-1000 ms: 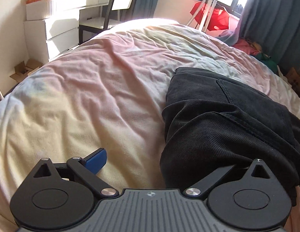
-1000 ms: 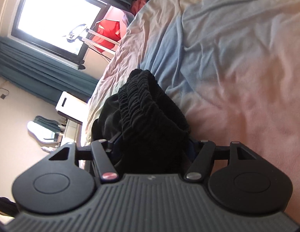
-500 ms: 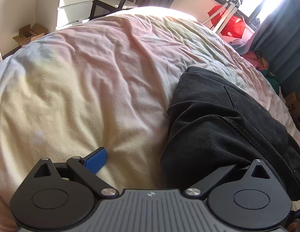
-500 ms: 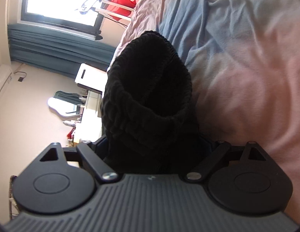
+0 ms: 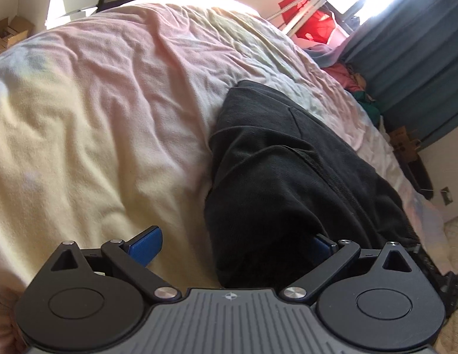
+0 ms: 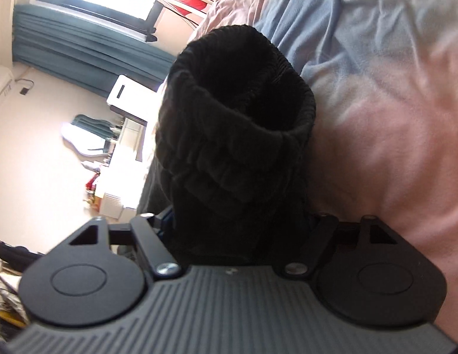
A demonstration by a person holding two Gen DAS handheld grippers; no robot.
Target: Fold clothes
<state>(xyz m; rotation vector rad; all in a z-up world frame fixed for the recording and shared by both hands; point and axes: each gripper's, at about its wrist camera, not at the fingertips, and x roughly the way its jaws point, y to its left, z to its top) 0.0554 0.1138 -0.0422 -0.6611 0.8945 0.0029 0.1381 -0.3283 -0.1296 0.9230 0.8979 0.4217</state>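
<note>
Left wrist view: the left tool, spread wide, straddles black trousers lying right of centre on a pastel bed. Right wrist view: the right tool pinches the bunched elastic waistband, frame centre.

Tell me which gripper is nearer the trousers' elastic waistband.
Right. The right gripper is shut on the black trousers just below the waistband. The left gripper is open, straddling another edge of them on the bed; no waistband shows there.
</note>
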